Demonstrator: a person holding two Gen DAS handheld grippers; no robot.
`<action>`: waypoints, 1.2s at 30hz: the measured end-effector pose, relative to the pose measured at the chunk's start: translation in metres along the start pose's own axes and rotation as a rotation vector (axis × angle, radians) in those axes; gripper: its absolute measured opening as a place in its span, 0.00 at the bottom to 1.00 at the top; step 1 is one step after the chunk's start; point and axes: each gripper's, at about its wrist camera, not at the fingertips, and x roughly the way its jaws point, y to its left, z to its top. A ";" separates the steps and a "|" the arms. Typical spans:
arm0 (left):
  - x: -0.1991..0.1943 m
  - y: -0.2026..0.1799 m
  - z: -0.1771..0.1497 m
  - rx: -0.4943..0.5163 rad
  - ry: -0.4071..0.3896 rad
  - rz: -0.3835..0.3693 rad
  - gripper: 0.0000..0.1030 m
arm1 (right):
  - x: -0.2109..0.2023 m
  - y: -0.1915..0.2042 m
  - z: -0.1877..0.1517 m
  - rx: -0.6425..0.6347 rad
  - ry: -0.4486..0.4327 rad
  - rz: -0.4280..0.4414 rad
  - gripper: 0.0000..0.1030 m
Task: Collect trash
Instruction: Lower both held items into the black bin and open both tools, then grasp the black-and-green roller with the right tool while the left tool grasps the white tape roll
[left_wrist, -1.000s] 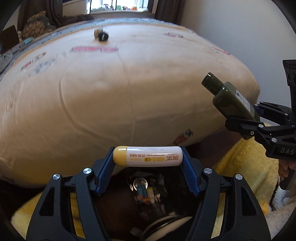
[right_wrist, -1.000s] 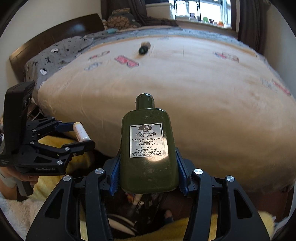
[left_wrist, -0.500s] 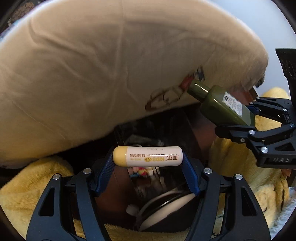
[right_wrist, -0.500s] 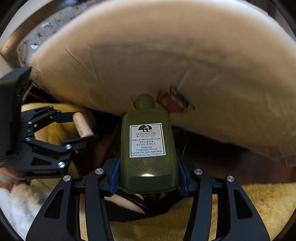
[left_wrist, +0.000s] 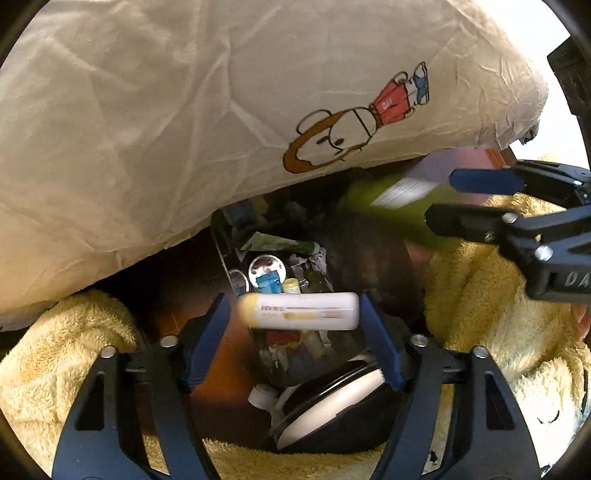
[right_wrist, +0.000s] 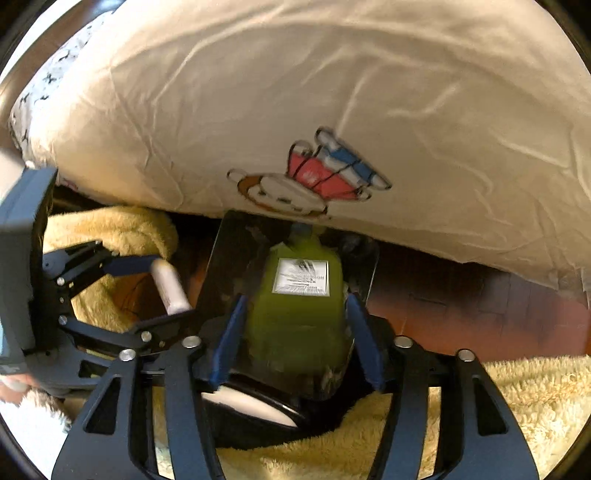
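Both your grippers point steeply down over the open bin (left_wrist: 236, 254), which sits in the lower centre of each view between the bedspread (left_wrist: 184, 110) above and the yellow fleece (left_wrist: 480, 314) below.

Your left gripper (left_wrist: 295, 328) has its jaws opening. The white tube (left_wrist: 299, 311) lies between them, its long axis running left to right across the frame with the yellow cap toward the left. A gap shows at the left pad, and the tube is blurred; it hangs directly over the rubbish in the bin.

Your right gripper (right_wrist: 295, 332) is also opening its jaws. The green bottle (right_wrist: 299, 306) sits between them, blurred, with gaps on both sides. Its long axis runs up the frame, neck toward the top, pointing into the bin. In the left view, the bottle appears at the upper right, smeared, angling toward the centre.
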 end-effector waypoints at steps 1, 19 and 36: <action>-0.003 0.001 0.000 -0.003 -0.007 -0.001 0.72 | -0.004 -0.001 0.002 0.008 -0.013 -0.007 0.64; -0.129 0.028 0.049 -0.021 -0.339 0.094 0.86 | -0.110 0.008 0.065 -0.082 -0.383 -0.081 0.87; -0.168 0.090 0.152 -0.074 -0.473 0.207 0.86 | -0.103 0.046 0.274 -0.104 -0.459 -0.075 0.87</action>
